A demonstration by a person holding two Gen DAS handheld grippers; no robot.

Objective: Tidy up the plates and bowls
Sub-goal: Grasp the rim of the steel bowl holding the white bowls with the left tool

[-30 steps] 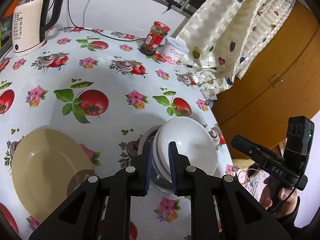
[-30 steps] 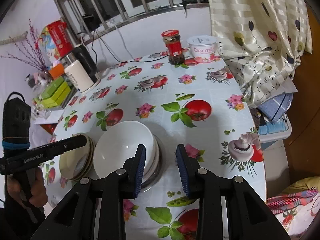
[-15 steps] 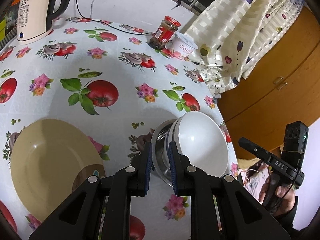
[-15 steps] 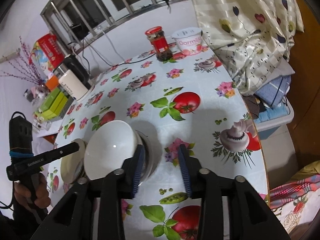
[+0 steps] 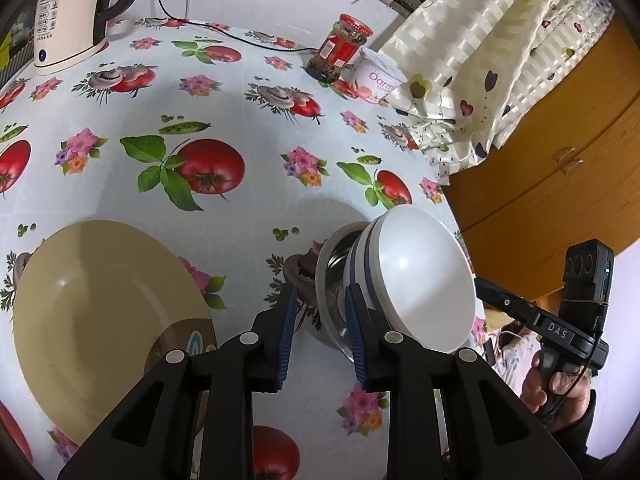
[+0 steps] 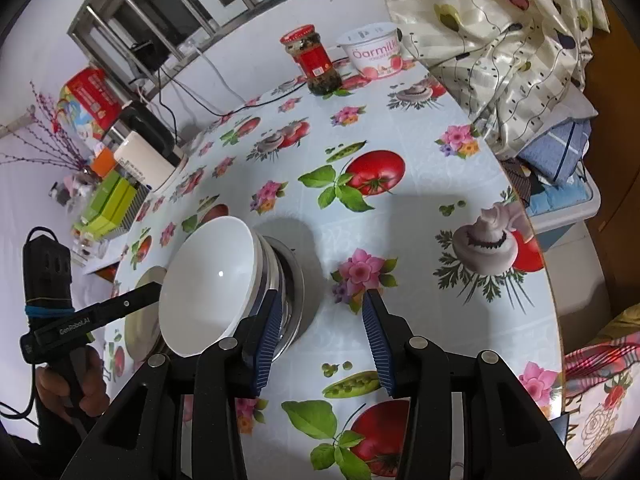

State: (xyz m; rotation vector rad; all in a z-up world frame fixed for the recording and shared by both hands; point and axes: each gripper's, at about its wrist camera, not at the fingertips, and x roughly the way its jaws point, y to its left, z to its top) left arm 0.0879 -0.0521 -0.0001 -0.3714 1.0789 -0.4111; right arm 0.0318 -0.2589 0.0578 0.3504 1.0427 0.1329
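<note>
Since a second ago, the left gripper (image 5: 318, 312) has been opened and drawn back from the white bowl (image 5: 416, 276), whose rim was pinched between its pads then; now the bowl is seen nested in a steel bowl (image 5: 332, 280) on the counter (image 5: 240, 120), near its right edge. The left gripper's jaws are parted and hold nothing, though the steel rim lies between the tips. The right gripper (image 6: 320, 320) is likewise spread wide and empty, its left pad just beside the stack (contact cannot be judged).

The stacking of bowls appears to be finished or nearly so. Next, a grasp on the beige plate (image 5: 100, 312), which lies apart to the left, is probably called for, with the jaws set over its thin rim.

Writing can be read: "55" on the kettle (image 5: 68, 16), "Öarmilk" on the yogurt tub (image 6: 374, 54), "GenRobot.AI" on the left gripper's body in the right view, "DAS" on the right gripper's in the left view. The label on the red-lidded jar (image 6: 314, 60) is too small to be read.
</note>
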